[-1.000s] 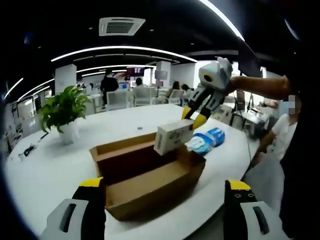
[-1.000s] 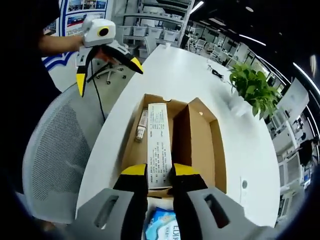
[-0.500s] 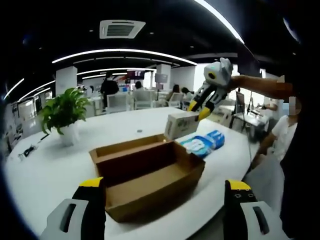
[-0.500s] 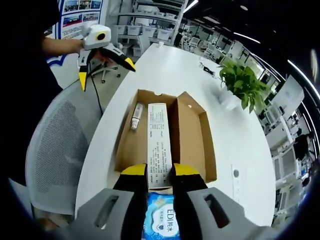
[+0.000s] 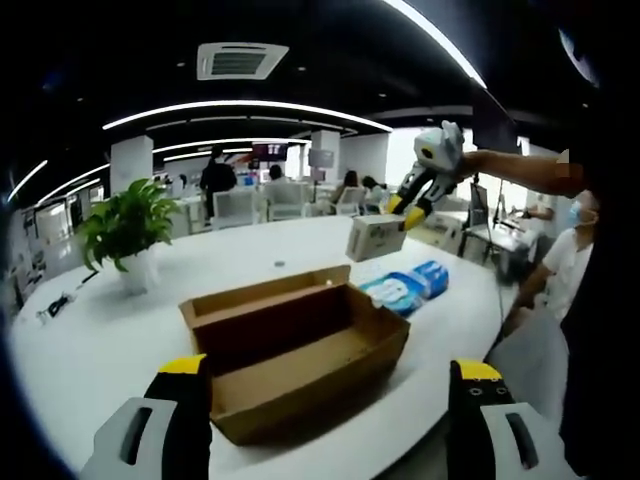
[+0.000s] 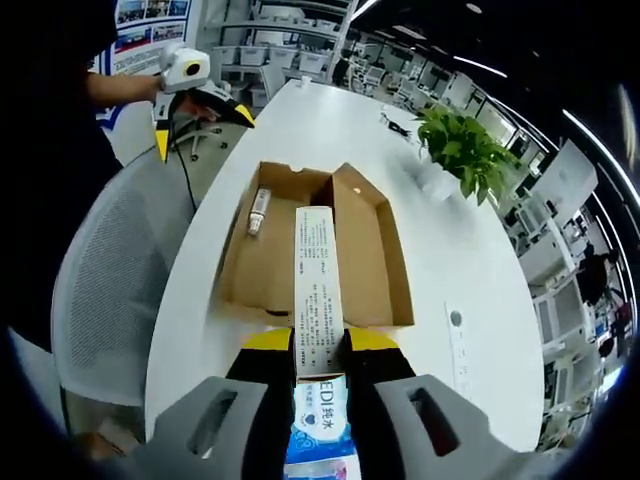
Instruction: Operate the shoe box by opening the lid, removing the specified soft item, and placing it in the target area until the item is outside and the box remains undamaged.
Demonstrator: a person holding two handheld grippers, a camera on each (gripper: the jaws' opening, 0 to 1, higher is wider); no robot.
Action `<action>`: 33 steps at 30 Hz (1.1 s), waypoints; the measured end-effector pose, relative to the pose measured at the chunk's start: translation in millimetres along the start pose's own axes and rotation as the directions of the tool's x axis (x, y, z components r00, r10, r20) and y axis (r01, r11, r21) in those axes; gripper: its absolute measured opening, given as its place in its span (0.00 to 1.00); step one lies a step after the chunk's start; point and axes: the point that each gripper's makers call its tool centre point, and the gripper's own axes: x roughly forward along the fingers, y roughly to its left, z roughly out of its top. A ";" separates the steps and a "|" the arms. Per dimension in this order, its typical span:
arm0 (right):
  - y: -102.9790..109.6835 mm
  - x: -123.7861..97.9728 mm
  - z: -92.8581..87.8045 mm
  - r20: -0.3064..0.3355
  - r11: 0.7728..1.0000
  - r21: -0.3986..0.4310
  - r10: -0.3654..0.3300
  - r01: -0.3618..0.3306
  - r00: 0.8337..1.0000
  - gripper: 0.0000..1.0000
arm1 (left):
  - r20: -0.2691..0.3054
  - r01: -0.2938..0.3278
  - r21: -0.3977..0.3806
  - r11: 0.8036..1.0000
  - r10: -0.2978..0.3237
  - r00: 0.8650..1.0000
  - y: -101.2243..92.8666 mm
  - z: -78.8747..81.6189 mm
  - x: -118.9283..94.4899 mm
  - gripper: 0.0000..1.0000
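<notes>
Right gripper [image 6: 320, 342]: yellow-tipped jaws pinch one end of a long white carton [image 6: 317, 290] printed with small text. In the left gripper view the same right gripper [image 5: 411, 205] holds the white carton [image 5: 375, 237] in the air, clear of the tabletop, above the far right part of the table [image 5: 90, 340].

Left gripper [image 5: 330, 385]: jaws spread wide, nothing between them, pointing at the shoe box [image 5: 295, 350]. In the right gripper view the left gripper [image 6: 200, 105] hangs off the table's long edge, over a grey mesh chair [image 6: 110, 280], jaws apart.

Shoe box [image 6: 315, 245]: brown cardboard, open, lid folded back flat beside the tray. It sits near the long edge of the white table [image 6: 470, 290], on the chair's side. Inside, against one end wall, lies a small bottle-like item [image 6: 258, 211]; too small to identify.

Blue-and-white soft pack [image 6: 322, 430] lies on the tabletop directly under the right gripper, outside the box. In the left gripper view the soft pack [image 5: 405, 284] lies just beside the box's right end, near the table edge.

Potted green plant [image 5: 125, 225] stands on the far side of the tabletop, well apart from the box.
</notes>
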 end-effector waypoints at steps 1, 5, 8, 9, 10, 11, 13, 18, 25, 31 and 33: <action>-2.0 -2.3 -4.5 -0.005 1.000 0.002 -0.004 0.004 1.000 0.15 | 0.001 -0.001 -0.001 1.000 0.001 1.000 -0.4 0.3 -0.1 1.00; -5.7 -8.3 -16.5 -0.021 1.000 0.005 -0.010 0.010 1.000 0.15 | -0.005 -0.004 -0.002 1.000 0.004 1.000 -2.1 -1.0 -0.4 1.00; -8.0 -12.2 -24.1 -0.031 1.000 0.006 -0.014 0.014 0.999 0.15 | -0.013 -0.005 -0.004 1.000 0.005 1.000 -2.7 -3.1 -1.0 1.00; -9.9 -14.3 -28.6 -0.035 1.000 0.007 -0.016 0.017 0.999 0.15 | -0.014 -0.006 -0.004 1.000 0.006 1.000 -2.9 -3.7 -1.2 1.00; -11.5 -16.4 -32.6 -0.039 1.000 0.011 -0.019 0.019 0.999 0.15 | -0.015 -0.007 -0.004 1.000 0.007 1.000 -2.9 -3.9 -1.4 1.00; -12.8 -17.8 -35.6 -0.041 1.000 0.012 -0.020 0.021 0.999 0.15 | -0.016 -0.008 -0.005 1.000 0.008 1.000 -2.7 -4.3 -1.4 1.00; -14.8 -20.6 -40.9 -0.047 1.000 0.013 -0.024 0.025 0.999 0.15 | -0.018 -0.009 -0.005 1.000 0.009 1.000 -2.9 -4.3 -1.4 1.00; -18.5 -27.8 -53.8 -0.061 0.999 0.017 -0.034 0.035 0.998 0.15 | -0.016 -0.015 -0.007 1.000 0.014 1.000 -3.0 -2.5 -1.5 1.00; -33.2 -38.6 -83.7 -0.086 0.997 0.042 -0.059 0.063 0.995 0.16 | -0.031 -0.022 -0.007 1.000 0.021 0.999 -3.3 -3.4 -2.1 1.00; -39.1 -43.8 -107.1 -0.120 0.996 0.046 -0.072 0.078 0.990 0.16 | -0.039 -0.031 0.001 1.000 0.031 0.999 -0.5 -3.3 -1.2 1.00; -41.0 -45.5 -113.5 -0.127 0.995 0.048 -0.076 0.083 0.989 0.16 | -0.038 -0.036 0.003 0.999 0.036 0.999 1.9 -4.2 -1.4 1.00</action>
